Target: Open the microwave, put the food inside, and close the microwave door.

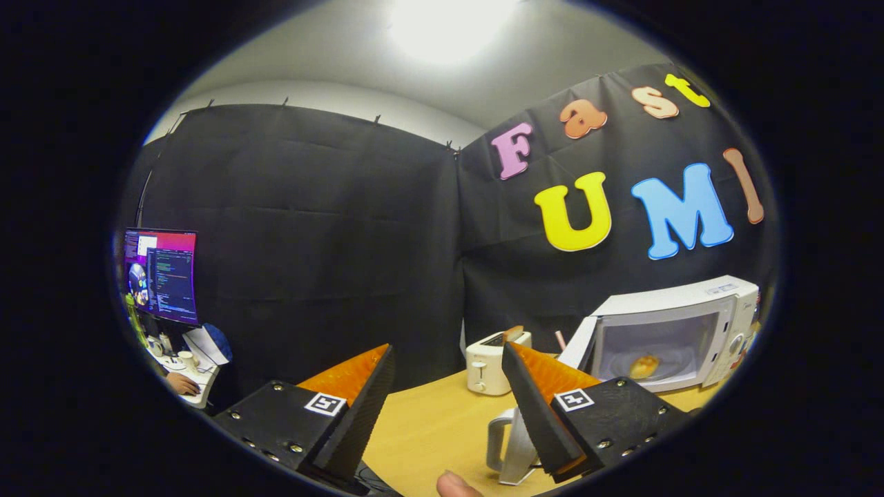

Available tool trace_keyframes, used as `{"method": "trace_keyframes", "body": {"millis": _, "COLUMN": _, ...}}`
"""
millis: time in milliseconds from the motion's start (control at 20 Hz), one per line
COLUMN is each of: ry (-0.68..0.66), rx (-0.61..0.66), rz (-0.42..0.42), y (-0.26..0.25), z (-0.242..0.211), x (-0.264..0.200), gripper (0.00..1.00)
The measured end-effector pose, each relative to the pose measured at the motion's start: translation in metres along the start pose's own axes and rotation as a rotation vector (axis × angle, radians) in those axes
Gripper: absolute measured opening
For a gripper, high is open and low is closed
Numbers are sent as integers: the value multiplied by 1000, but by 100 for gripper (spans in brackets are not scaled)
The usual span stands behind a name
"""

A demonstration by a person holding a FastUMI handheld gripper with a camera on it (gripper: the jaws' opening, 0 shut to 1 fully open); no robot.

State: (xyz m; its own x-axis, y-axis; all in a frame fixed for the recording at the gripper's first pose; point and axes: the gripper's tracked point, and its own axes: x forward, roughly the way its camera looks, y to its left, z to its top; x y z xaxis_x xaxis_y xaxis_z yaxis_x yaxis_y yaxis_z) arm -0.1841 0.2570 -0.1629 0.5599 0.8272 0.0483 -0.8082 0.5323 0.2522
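Your gripper [447,407] is spread wide, nothing btwn the fingers, hanging over the wooden table [428,421]. Food [644,366] is already on the plate inside the microwave [680,331], well beyond your fingers. Door [577,344] hangs open, swung out toward the toaster [489,364]. Only closing is left, I'd say. Risk: push the door edge too hard or off-centre and the microwave slides or the door bounces back w/o latching. Mind the white stand [510,449] by your fingertip.
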Motion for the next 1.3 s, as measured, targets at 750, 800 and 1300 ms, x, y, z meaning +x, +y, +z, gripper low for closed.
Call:
{"method": "trace_keyframes", "body": {"millis": 750, "ry": 250, "rx": -187, "rz": -73, "y": -49, "z": -148, "x": 42, "gripper": 5}}
{"method": "trace_keyframes", "body": {"millis": 800, "ry": 245, "rx": -195, "rz": -78, "y": -52, "z": -147, "x": 39, "gripper": 3}}
{"method": "trace_keyframes", "body": {"millis": 1300, "ry": 237, "rx": -240, "rz": -300, "y": -132, "z": -123, "x": -27, "gripper": 3}}
